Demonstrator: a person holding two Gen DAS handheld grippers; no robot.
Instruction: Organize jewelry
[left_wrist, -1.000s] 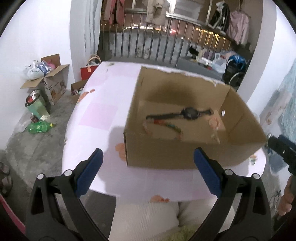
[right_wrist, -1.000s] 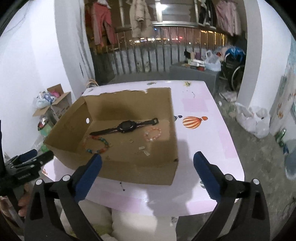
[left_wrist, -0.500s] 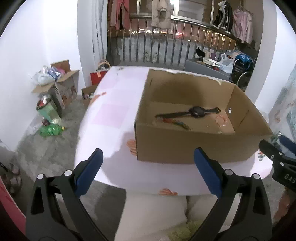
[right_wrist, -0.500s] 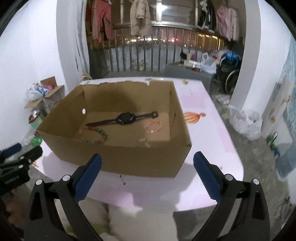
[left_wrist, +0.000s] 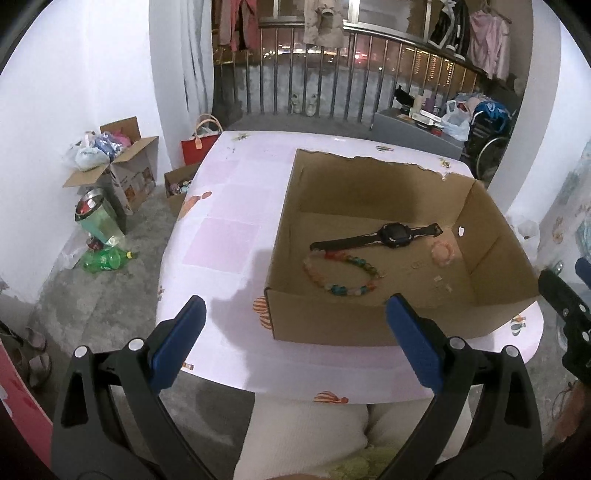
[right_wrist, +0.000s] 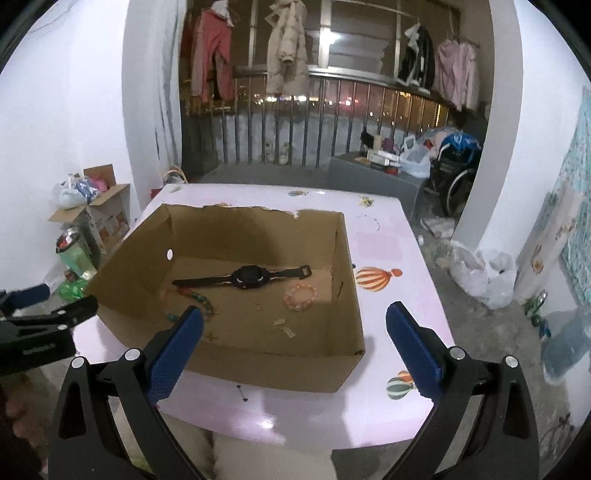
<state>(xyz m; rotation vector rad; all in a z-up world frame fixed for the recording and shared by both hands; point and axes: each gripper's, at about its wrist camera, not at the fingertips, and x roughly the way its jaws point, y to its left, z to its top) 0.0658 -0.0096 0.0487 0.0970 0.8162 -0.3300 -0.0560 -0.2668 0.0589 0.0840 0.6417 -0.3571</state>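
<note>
Both tools are rising back from the brown cardboard box (left_wrist: 369, 325), left tool (left_wrist: 295, 343) and right tool (right_wrist: 295, 343) gaping wide, empty; black wristwatch (right_wrist: 251, 277) and multicoloured bead bracelet (left_wrist: 343, 273) are lying inside, mid-counter (left_wrist: 229, 236) — sorting looks finished.

My home balcony at night: clothes (right_wrist: 286, 48) hang above a railing (right_wrist: 317, 122), shoes (right_wrist: 275, 151) below, boxes (left_wrist: 122, 173) and bags (right_wrist: 480, 273) around my pink table (right_wrist: 388, 251).
</note>
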